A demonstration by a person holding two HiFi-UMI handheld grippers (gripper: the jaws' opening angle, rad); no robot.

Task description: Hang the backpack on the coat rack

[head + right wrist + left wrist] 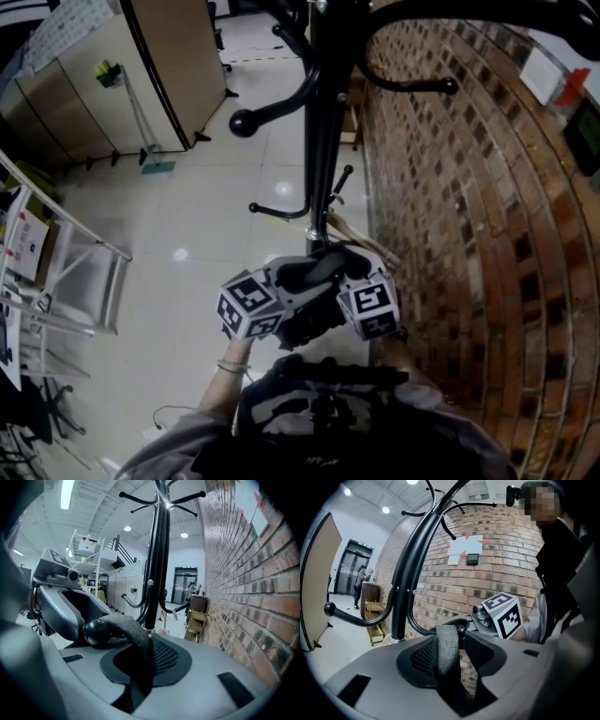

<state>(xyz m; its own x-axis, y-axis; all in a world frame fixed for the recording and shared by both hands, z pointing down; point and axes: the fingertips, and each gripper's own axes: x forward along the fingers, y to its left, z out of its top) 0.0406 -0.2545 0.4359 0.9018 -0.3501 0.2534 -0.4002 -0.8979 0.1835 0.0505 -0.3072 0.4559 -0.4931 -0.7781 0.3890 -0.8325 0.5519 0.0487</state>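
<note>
The black coat rack's pole rises next to the brick wall, with curved arms that end in ball tips. The grey backpack hangs just under my two grippers, close to my chest. Its grey handle strap is draped over a ball tip of a low arm. In the left gripper view the same strap climbs from the backpack's top to that tip. The left gripper's marker cube and the right one's flank the strap. The backpack hides both pairs of jaws.
A brick wall runs close along the right. White floor tiles spread to the left, with a metal frame and beige partitions beyond. A low wooden stand sits at the wall's foot. People stand by a far doorway.
</note>
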